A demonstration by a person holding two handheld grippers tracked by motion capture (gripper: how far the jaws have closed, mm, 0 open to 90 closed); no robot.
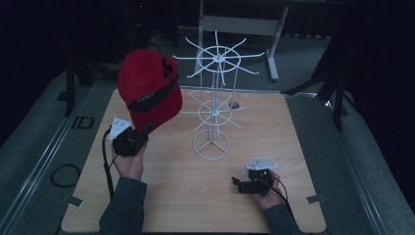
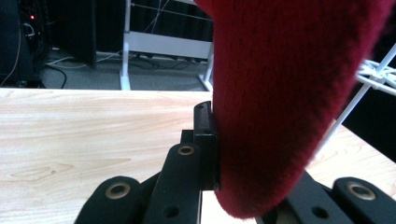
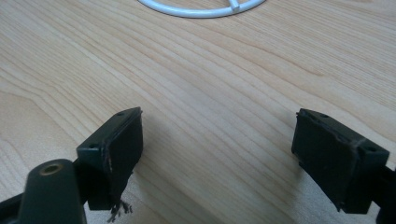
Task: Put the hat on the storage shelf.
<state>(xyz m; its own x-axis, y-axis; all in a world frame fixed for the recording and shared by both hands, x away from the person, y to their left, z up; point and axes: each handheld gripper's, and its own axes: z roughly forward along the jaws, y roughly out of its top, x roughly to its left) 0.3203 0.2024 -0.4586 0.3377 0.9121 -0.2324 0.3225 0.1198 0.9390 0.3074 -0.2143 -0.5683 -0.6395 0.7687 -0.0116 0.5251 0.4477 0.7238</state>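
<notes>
While the left hand-held gripper (image 1: 131,139) holds the red cap (image 1: 149,88) up in the air above the table's left half, its jaws are pinched tight on the lower edge of the fabric. In the left gripper view the red cloth (image 2: 289,93) bulges out past the one jaw on show and sags over where the other sits. That looks like soft knit or wool: light, floppy, no stiffness to speak of away from the brim, so I'd judge it will droop and swing from a single pinch point. It looks grippy rather than slippery, and nothing fragile about it. A hold on the edge suits it, though the crown can fold.

Over by the table's near right corner, the right hand-held gripper (image 1: 247,182) rests low on the wood, jaws spread wide with nothing between them. The white wire rack (image 1: 215,98) stands mid-table, toward the far edge, just right of the cap. Its thin prongs look like a snag risk for loose fabric.
</notes>
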